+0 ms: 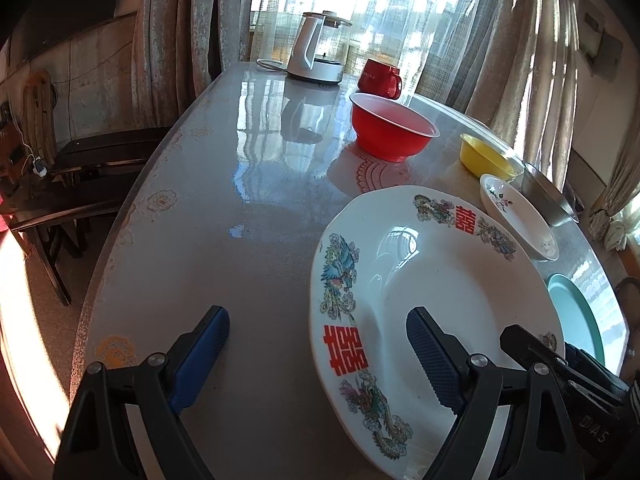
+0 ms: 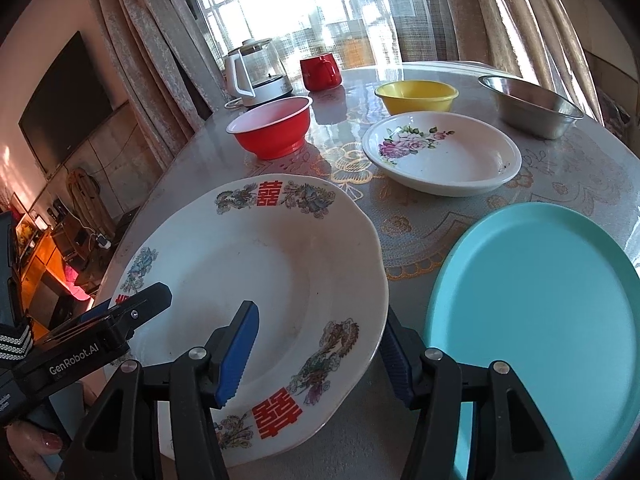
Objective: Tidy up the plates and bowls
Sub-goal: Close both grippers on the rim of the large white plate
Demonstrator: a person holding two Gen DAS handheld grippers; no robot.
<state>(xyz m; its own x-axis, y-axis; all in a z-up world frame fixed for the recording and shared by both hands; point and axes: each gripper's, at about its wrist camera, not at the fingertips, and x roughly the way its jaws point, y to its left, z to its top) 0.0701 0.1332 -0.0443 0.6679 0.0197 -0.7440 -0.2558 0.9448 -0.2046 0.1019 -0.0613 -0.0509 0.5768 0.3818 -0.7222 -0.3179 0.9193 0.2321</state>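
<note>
- The left gripper (image 1: 318, 344) is spread wide, holding nothing: its left blue pad hangs over bare table, its right blue pad (image 1: 434, 358) over the near-left part of the large white dragon-and-phoenix plate with red characters (image 1: 440, 280).
- The right gripper (image 2: 320, 350) is also released, straddling that plate's (image 2: 256, 280) right rim: one blue pad (image 2: 238, 354) sits above the plate's well, the other lies past the rim, partly hidden by it. Whether either pad touches the china cannot be told.
- The round table with a glossy, grey, lace-patterned cover (image 2: 420, 236) stands before a bright window hung with pale curtains (image 2: 520, 12); a dark flat television (image 2: 64, 100) is on the left wall.
- Just right of the big plate lies a flat turquoise plate (image 2: 536, 320), close to the right gripper's outer finger.
- Beyond them sit a white rose-printed shallow dish (image 2: 440, 152), a red plastic bowl with a white interior (image 2: 272, 128), a yellow plastic bowl (image 2: 416, 96) and a stainless steel bowl (image 2: 532, 106), all apart from one another.
- At the far edge stand a white-handled glass electric kettle (image 2: 256, 76) and a red mug (image 2: 320, 72).
</note>
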